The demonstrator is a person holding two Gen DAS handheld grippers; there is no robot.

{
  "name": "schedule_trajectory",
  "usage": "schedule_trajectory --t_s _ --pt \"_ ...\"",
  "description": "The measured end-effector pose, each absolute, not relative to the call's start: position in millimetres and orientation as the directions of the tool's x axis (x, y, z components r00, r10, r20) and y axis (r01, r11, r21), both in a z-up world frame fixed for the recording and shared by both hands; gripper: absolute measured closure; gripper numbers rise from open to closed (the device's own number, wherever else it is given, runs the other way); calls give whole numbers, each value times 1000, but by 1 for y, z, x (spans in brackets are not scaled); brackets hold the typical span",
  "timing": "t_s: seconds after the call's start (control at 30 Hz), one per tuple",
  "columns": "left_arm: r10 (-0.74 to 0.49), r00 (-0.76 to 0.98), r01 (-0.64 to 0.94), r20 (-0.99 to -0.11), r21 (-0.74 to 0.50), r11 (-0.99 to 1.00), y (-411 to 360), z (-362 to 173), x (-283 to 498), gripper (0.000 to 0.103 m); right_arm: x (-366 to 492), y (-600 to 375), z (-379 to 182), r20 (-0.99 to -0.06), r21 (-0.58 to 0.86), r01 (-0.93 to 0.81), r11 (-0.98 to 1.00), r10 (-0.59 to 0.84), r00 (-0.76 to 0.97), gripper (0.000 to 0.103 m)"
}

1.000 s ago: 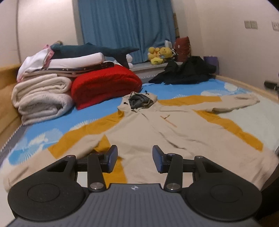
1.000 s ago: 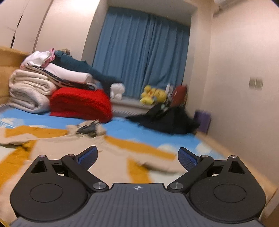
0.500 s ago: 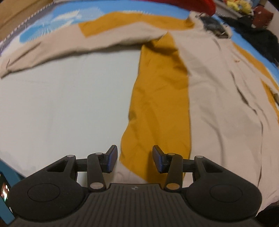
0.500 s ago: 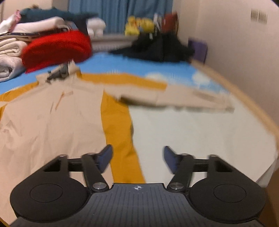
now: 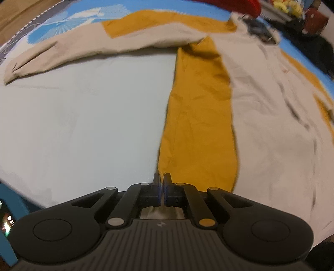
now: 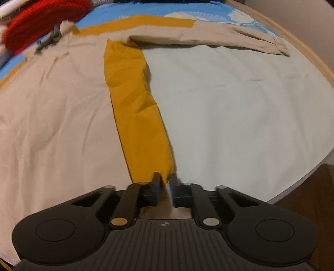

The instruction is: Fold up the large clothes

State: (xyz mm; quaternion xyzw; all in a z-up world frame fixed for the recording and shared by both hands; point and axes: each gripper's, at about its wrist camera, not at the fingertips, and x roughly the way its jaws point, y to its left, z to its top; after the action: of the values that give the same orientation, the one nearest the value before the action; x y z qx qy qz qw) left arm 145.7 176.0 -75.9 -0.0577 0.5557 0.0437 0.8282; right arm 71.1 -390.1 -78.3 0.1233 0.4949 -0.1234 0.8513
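Left gripper (image 5: 161, 181) is pinching the bottom hem of the beige-and-mustard hoodie (image 5: 271, 116) at its mustard side panel, jaws drawn nearly together on the fabric; right gripper (image 6: 166, 181) is clamping the opposite hem corner likewise, cloth bunching between its pads. Hoodie is lying flat, front up, on the pale bed sheet (image 6: 240, 108), both sleeves extending sideways, with the red blanket (image 6: 39, 18) lying beyond its hood

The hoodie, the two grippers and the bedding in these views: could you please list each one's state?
Hoodie: spread flat, sleeves out sideways.
Left gripper: shut on the hoodie's bottom-left corner.
Right gripper: shut on the bottom-right corner.
Red blanket: folded.
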Motion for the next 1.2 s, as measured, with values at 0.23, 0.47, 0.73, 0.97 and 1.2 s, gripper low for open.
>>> schedule_trajectory --t_s 0.23,0.47,0.73,0.97,1.2 --pt "61 473 -102 -879 14 995 164 -55 143 94 66 -384 -76 -882 48 314 948 -107 459 101" --pt "-92 370 27 -925 -88 996 140 -69 144 80 62 -373 -57 -806 -53 292 955 -214 552 99" --pt "-75 486 33 -871 -67 997 133 -41 135 59 68 -357 -52 -774 -91 218 972 -207 598 84" --pt "-71 630 89 -774 -19 996 113 -22 134 57 45 -332 16 -424 -80 245 966 -255 869 84" --pt "-63 755 47 -653 -41 998 105 2 137 48 33 -315 62 -274 -64 137 988 -150 950 84"
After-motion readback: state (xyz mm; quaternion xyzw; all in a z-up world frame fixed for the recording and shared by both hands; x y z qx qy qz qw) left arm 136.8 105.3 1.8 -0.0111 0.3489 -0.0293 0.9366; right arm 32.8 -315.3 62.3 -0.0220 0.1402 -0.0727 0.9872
